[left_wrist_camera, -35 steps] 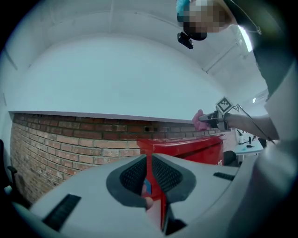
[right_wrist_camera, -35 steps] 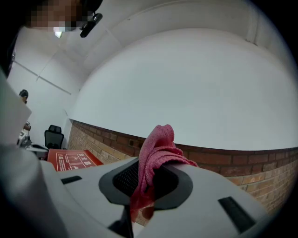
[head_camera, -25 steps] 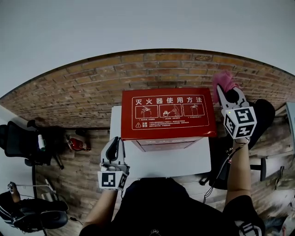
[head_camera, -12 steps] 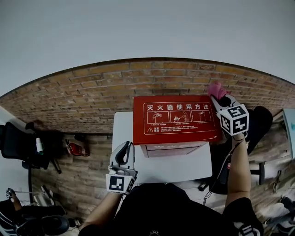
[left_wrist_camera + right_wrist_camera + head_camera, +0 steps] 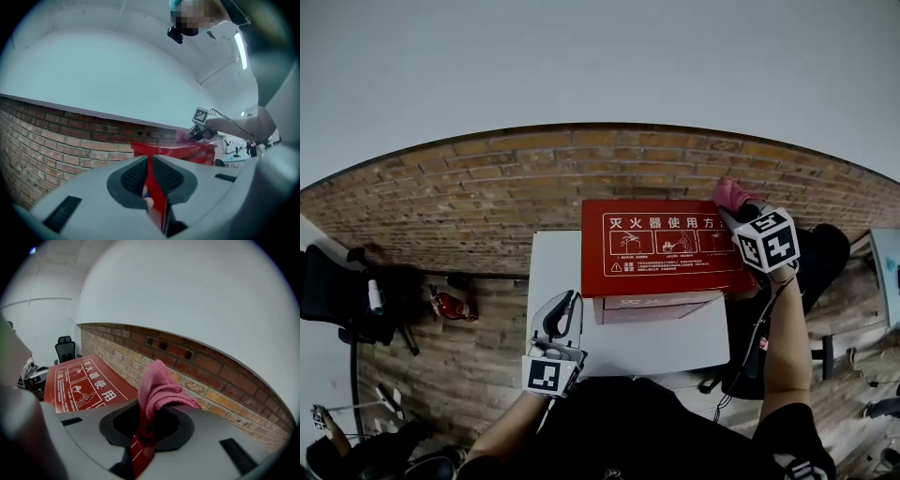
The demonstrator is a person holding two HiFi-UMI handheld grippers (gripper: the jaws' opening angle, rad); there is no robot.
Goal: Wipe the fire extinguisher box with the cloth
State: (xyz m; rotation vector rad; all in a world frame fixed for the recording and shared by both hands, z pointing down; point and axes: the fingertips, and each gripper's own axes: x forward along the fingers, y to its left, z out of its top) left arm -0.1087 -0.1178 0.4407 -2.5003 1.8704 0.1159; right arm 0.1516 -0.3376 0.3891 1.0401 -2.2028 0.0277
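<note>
A white table (image 5: 628,342) stands against a wall whose lower part is a brick band (image 5: 487,187), with plain white above. A plank floor (image 5: 478,366) shows to the table's left. The red fire extinguisher box (image 5: 661,246) sits on the far side of the table against the brick, right of centre in the head view. Its top is printed with white characters and three small pictures.

The right gripper (image 5: 739,214) is at the box's upper right corner, its jaws clamped on the pink cloth (image 5: 729,194), which bunches up past the fingertips. The gripper's marker cube and the forearm cover the box's right edge, so it cannot be told whether the cloth touches the box. In the right gripper view the cloth (image 5: 158,387) fills the gap between the jaws, and the box (image 5: 84,385) lies at the left. The fine print under the pictures is too small to read. The person's dark top (image 5: 628,422) hides the table's near edge.

The left gripper (image 5: 565,309) hangs over the bare table to the lower left of the box, apart from it. Its own view shows the jaws drawn together to a thin slit, holding nothing, with the red of the box (image 5: 187,152) seen through the slit and above it.

A black office chair (image 5: 328,291) stands at the left edge of the frame, with a small red object (image 5: 455,302) on the floor near it. A dark seat (image 5: 834,248) sits behind the right arm.
</note>
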